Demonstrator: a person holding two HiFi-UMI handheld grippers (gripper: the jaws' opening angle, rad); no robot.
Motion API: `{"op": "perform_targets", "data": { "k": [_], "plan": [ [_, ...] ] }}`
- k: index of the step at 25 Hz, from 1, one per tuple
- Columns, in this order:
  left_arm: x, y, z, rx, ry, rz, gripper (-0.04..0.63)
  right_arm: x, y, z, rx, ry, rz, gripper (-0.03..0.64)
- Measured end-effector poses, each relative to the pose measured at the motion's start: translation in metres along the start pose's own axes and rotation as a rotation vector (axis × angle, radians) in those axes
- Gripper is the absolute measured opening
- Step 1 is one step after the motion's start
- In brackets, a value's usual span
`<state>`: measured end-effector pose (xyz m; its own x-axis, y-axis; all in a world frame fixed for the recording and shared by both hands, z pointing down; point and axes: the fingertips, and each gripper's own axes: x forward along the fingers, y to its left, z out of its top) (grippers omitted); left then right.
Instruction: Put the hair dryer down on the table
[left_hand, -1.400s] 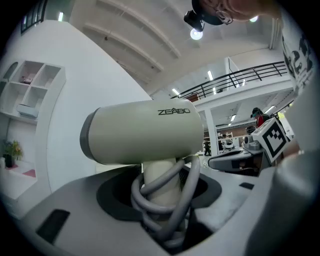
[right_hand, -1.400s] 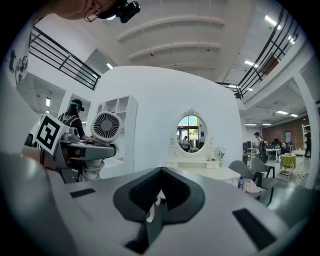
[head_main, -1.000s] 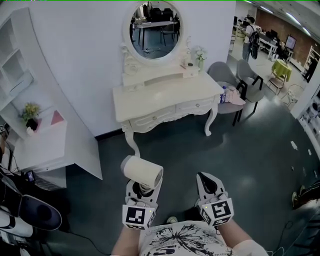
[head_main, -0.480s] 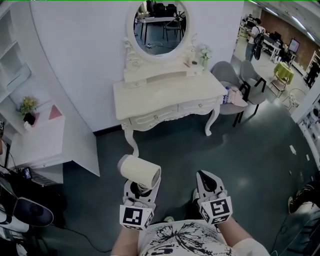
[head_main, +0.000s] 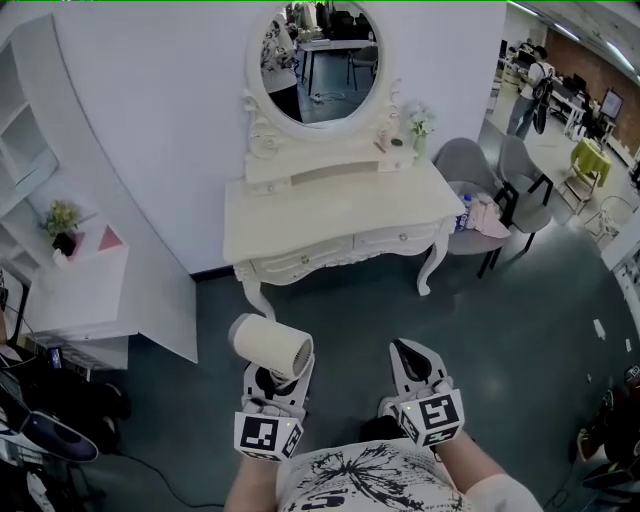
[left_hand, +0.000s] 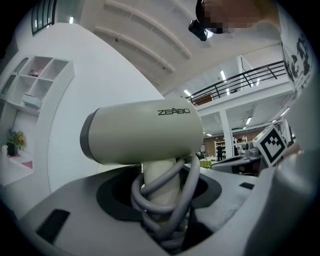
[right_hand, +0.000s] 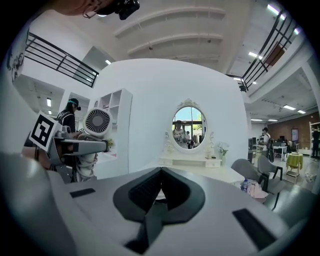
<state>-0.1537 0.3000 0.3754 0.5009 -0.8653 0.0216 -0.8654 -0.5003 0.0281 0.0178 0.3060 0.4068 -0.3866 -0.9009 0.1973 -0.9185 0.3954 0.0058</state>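
A cream hair dryer (head_main: 270, 347) with a grey cord wound round its handle stands upright in my left gripper (head_main: 272, 388), which is shut on the handle. In the left gripper view the dryer's barrel (left_hand: 145, 131) lies crosswise above the jaws and the wrapped handle (left_hand: 161, 182) sits between them. My right gripper (head_main: 414, 362) is beside it, shut and with nothing in it; in its own view the jaws meet at the tips (right_hand: 160, 172). The white dressing table (head_main: 330, 215) stands ahead across dark floor, its top bare at the front. From the right gripper view the dryer's grille (right_hand: 98, 122) shows at left.
An oval mirror (head_main: 318, 60) and small items sit at the table's back. A white shelf unit (head_main: 75, 285) with a plant stands left. Grey chairs (head_main: 480, 190) with a bottle and pink cloth stand right. A person (head_main: 528, 95) is far off.
The dressing table has come closer and shifted slightly in the head view as I step toward it. Both grippers keep their pose, the left one edging left with the dryer.
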Motion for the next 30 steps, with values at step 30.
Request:
{"op": "perform_targets", "data": {
  "k": [30],
  "plan": [
    [0.304, 0.016, -0.03, -0.067, 0.076, 0.099, 0.238, 0.202, -0.23, 0.021, 0.006, 0.015, 0.13, 0.017]
  ]
}}
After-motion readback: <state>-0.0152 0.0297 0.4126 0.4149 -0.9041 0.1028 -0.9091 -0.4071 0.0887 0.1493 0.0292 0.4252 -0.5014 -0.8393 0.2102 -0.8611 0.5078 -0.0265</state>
